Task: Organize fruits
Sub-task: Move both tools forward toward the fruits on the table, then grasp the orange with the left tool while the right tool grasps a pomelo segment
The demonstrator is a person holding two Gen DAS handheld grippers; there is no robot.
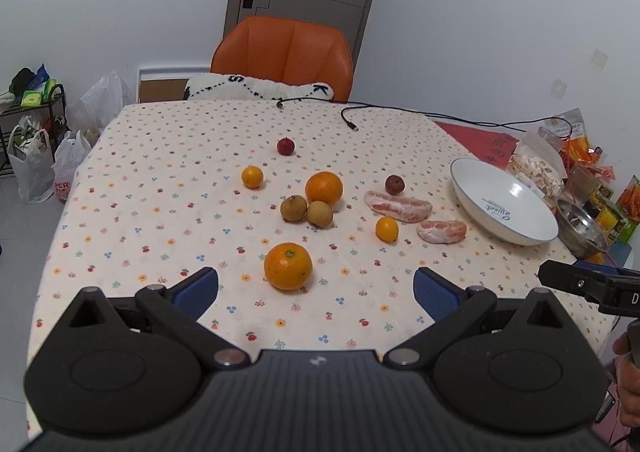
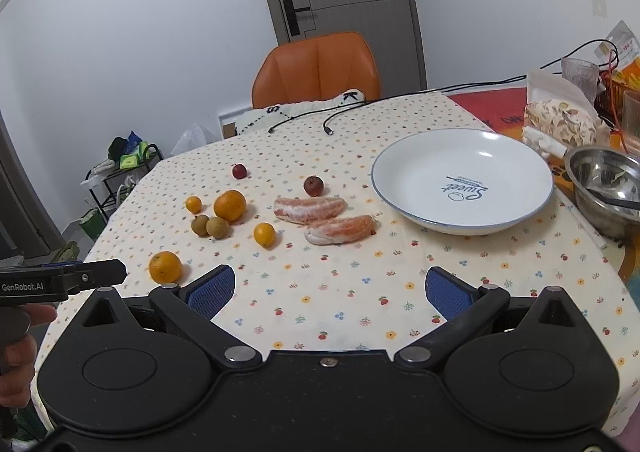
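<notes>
Fruit lies scattered on the flowered tablecloth. My left gripper [image 1: 316, 288] is open just short of the near orange [image 1: 288, 266]. Farther off sit a second orange [image 1: 324, 188], two brown longans [image 1: 306, 211], two small kumquats [image 1: 252, 176] [image 1: 387, 229], two dark red fruits [image 1: 285, 146] [image 1: 395, 184] and two peeled pomelo segments [image 1: 398, 206] [image 1: 442, 231]. My right gripper [image 2: 330, 288] is open over bare cloth, with the pomelo segments [image 2: 310, 209] [image 2: 340, 229] ahead and the empty white bowl [image 2: 424, 168] ahead to the right.
A steel bowl [image 2: 604, 188] and snack packets [image 2: 560, 120] crowd the table's right edge. Two black cables [image 1: 352, 120] lie at the far side, in front of an orange chair [image 1: 282, 52]. Bags and a rack [image 1: 32, 148] stand on the floor to the left.
</notes>
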